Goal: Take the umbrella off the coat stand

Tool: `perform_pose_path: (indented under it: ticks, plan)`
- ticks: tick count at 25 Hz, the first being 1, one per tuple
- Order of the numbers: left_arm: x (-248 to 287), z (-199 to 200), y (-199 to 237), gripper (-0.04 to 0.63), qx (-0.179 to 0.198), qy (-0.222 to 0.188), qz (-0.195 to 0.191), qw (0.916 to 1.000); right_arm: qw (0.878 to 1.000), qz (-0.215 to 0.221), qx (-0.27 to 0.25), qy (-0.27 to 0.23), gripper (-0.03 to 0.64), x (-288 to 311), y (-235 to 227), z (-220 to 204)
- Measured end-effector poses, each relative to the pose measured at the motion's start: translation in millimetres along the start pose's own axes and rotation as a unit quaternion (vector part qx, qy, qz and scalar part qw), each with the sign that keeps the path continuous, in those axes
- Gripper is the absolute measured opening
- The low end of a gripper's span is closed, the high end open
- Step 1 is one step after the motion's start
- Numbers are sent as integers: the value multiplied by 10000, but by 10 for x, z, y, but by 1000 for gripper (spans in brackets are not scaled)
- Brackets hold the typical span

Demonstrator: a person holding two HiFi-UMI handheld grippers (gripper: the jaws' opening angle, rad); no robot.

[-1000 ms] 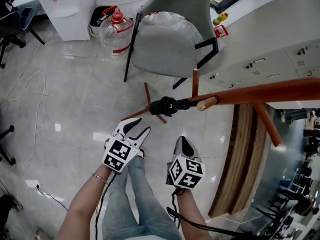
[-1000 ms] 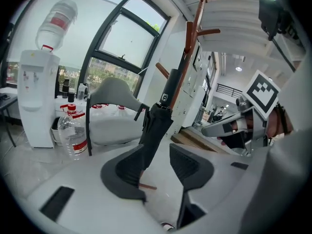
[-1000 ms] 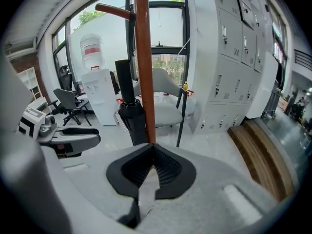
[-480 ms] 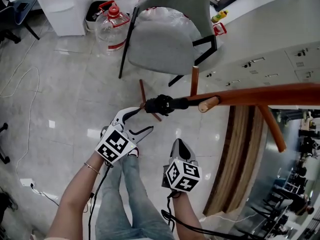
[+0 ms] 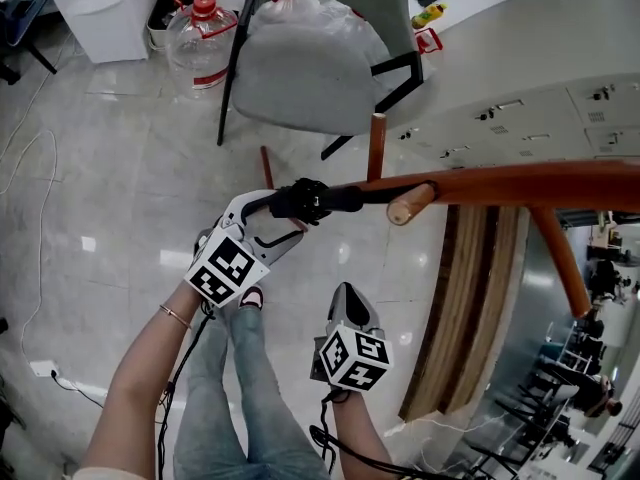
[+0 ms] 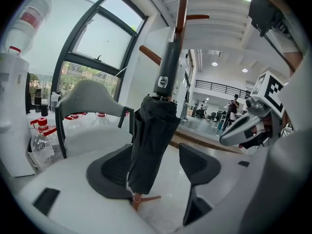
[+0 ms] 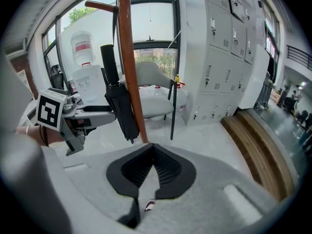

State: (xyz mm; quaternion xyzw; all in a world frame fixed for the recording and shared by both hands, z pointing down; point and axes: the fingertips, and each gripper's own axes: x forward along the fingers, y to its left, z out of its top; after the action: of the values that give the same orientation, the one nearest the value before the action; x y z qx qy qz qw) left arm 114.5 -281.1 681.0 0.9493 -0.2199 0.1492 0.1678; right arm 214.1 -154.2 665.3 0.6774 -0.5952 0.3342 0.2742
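A folded black umbrella [image 5: 300, 200] hangs against the brown wooden coat stand [image 5: 500, 183], its handle uppermost in the left gripper view. My left gripper [image 5: 280, 218] has its jaws opening, one on each side of the umbrella's [image 6: 153, 140] folded canopy, and the pads do not press on it. The stand's pole [image 6: 181, 13] rises behind the umbrella. My right gripper [image 5: 345, 293] hangs lower and nearer to me, shut and empty. In the right gripper view, the right gripper [image 7: 153, 147] points at the floor before the stand [image 7: 129, 67], with the umbrella [image 7: 122, 106] and left gripper [image 7: 92, 112] further left.
A grey chair [image 5: 320, 68] stands just beyond the stand, with a large water bottle [image 5: 200, 33] and a white dispenser [image 5: 100, 8] to its left. White lockers [image 5: 540, 98] and a wooden step [image 5: 470, 308] lie to the right. A cable [image 5: 40, 198] trails over the floor.
My left gripper has moved up to the umbrella and its jaws have spread wide, now on either side of the canopy. The right gripper has sunk a little.
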Motion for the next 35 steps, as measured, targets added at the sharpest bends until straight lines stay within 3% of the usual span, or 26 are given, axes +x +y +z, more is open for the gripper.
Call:
perform_pose_path:
  ticks: [12, 23, 35]
  plan:
    - [351, 54, 39, 310, 140, -151, -257, 9995, 9996, -50, 189, 189, 5, 45, -124, -290]
    - [521, 172, 161, 313, 263, -211, -370, 9987, 9996, 52, 126, 242, 5, 82, -119, -301]
    - [528, 194, 187, 285, 608, 52, -591, 9964, 9995, 209, 60, 233, 5, 87, -41, -308]
